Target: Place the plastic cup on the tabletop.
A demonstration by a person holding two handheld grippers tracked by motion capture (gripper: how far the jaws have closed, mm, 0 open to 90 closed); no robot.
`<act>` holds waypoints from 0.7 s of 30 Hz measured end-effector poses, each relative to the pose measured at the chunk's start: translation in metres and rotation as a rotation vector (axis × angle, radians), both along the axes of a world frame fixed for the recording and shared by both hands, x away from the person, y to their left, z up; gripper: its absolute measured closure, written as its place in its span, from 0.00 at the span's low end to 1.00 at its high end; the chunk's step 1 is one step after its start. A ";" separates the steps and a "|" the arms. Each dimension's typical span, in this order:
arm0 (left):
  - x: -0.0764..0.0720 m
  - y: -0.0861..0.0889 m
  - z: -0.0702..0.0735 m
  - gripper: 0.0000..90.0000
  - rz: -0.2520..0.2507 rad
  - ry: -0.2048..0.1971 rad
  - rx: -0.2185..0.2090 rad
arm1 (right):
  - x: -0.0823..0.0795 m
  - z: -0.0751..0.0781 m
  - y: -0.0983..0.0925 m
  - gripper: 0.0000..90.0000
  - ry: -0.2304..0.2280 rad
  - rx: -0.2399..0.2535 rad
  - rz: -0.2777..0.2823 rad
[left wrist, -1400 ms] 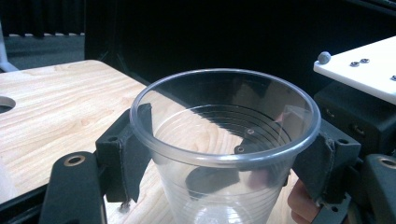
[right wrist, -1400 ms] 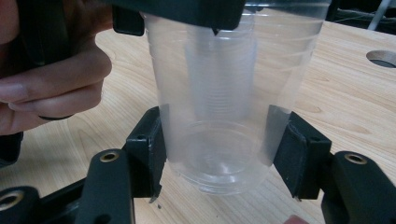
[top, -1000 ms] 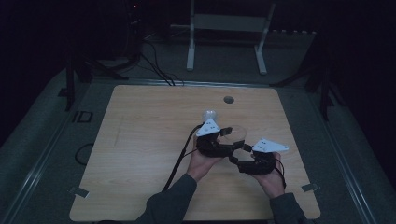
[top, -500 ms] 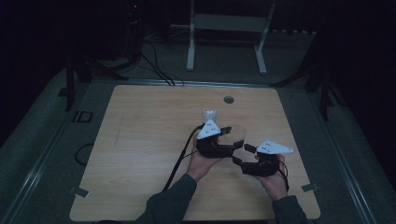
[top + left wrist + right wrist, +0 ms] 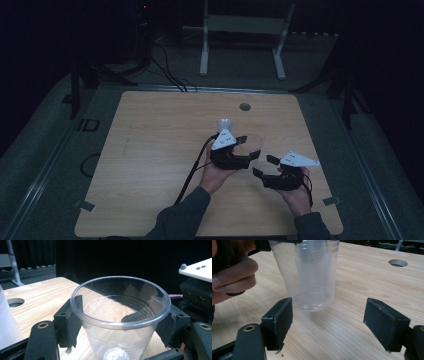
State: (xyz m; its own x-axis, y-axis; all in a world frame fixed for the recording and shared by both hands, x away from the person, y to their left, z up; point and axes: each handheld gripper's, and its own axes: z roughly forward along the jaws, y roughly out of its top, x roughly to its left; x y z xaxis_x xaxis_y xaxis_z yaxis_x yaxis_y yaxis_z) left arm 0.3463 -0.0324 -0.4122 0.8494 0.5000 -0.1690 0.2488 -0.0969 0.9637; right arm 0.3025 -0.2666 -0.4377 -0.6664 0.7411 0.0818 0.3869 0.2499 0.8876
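A clear plastic cup [image 5: 120, 322] is clamped just under its rim by the left tool [image 5: 248, 148] above the worktop [image 5: 150, 165], while the right tool [image 5: 328, 322], just opened wide, is held empty beside it.

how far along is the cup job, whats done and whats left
Done: the left hand-held gripper is clamped on the clear cup just under its rim, holding it above the table. In hand: the right hand-held gripper has just opened its jaws; nothing sits between them, and the cup hangs just ahead. Left, probably: putting the cup down, perhaps by the white object behind it.
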 end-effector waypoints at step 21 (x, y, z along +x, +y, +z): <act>0.000 -0.001 -0.006 0.32 0.019 -0.015 0.016 | -0.004 -0.009 -0.006 0.25 -0.001 0.023 -0.021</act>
